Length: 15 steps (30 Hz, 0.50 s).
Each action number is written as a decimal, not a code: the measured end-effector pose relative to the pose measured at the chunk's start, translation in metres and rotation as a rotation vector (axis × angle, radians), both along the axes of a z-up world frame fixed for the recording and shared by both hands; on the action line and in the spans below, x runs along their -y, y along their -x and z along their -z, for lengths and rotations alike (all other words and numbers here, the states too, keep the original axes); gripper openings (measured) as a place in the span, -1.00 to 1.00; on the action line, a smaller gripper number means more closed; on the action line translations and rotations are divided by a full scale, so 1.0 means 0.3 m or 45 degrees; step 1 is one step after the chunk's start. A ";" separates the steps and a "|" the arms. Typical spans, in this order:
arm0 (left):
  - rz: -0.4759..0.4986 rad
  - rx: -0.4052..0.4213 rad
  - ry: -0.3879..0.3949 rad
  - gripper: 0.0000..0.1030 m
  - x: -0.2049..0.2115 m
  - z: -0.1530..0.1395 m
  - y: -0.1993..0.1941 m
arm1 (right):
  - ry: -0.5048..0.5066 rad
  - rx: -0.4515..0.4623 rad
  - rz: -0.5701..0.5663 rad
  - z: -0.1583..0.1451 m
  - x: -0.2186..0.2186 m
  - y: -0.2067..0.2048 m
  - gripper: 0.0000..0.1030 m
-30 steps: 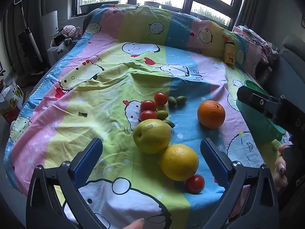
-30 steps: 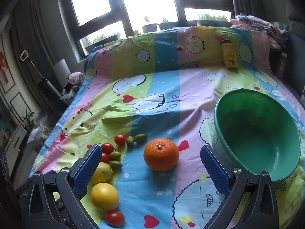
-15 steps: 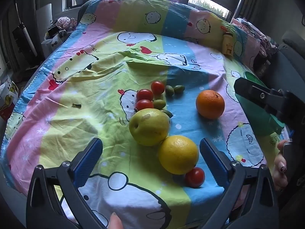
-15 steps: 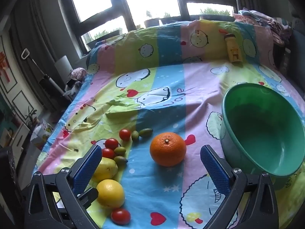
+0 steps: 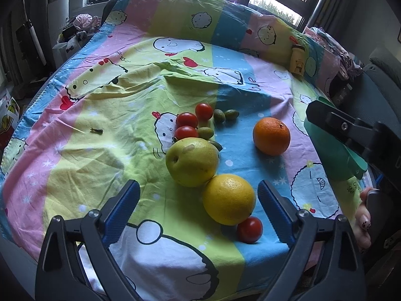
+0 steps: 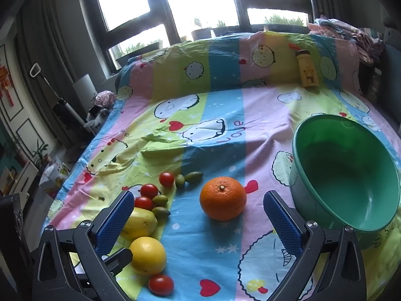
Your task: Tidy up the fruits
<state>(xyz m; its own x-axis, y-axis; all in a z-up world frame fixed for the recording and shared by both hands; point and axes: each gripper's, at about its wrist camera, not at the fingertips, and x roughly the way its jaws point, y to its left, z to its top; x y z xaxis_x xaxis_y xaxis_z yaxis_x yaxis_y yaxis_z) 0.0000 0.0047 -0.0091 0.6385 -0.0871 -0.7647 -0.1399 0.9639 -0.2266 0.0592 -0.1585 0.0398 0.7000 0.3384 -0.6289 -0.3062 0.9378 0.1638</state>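
Observation:
On the cartoon bedsheet lie a green pear [image 5: 191,161], a yellow citrus [image 5: 228,199], an orange [image 5: 271,136], red cherry tomatoes [image 5: 186,120], one more tomato [image 5: 249,229] and small green fruits [image 5: 225,113]. My left gripper [image 5: 198,188] hovers over the pear and citrus. Its jaws are closing, with the citrus between the blue pads but untouched. My right gripper [image 6: 199,198] stands open, framing the orange [image 6: 223,198] without touching it. The green bowl [image 6: 298,138] sits right of it and holds nothing.
A yellow bottle [image 6: 308,71] leans against the raised far edge of the sheet. A person's hand [image 5: 363,215] grips the right tool at the near right. A small dark stem [image 5: 96,131] lies on the left. The bed's edge runs just below the fruit.
The left gripper's blue pads have drawn slightly closer together, and its view has tipped down a little toward the pear and citrus. The right gripper has stayed open and nearly still.

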 end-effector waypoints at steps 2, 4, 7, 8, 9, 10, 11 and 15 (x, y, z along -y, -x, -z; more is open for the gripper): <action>-0.002 -0.006 0.007 0.63 -0.002 -0.002 0.001 | 0.008 0.002 -0.001 -0.001 -0.005 0.003 0.99; -0.004 -0.010 0.010 0.54 -0.003 0.000 0.001 | 0.009 -0.001 -0.002 -0.003 -0.010 0.004 0.99; -0.018 -0.007 -0.005 0.46 -0.005 -0.003 0.003 | 0.017 0.005 0.006 -0.002 -0.014 0.008 0.99; -0.025 0.000 -0.005 0.45 -0.008 -0.005 0.005 | 0.020 0.006 0.005 -0.002 -0.015 0.009 0.99; -0.028 0.007 -0.007 0.44 -0.011 -0.007 0.008 | 0.020 0.006 0.004 -0.003 -0.017 0.010 0.99; -0.032 0.012 -0.009 0.44 -0.013 -0.009 0.010 | 0.016 0.005 0.003 -0.004 -0.016 0.010 0.99; -0.036 0.019 -0.010 0.44 -0.014 -0.012 0.012 | 0.013 0.006 0.002 -0.003 -0.016 0.010 0.99; -0.055 0.052 -0.016 0.44 -0.022 -0.023 0.020 | 0.015 0.001 -0.001 0.000 -0.020 0.010 0.99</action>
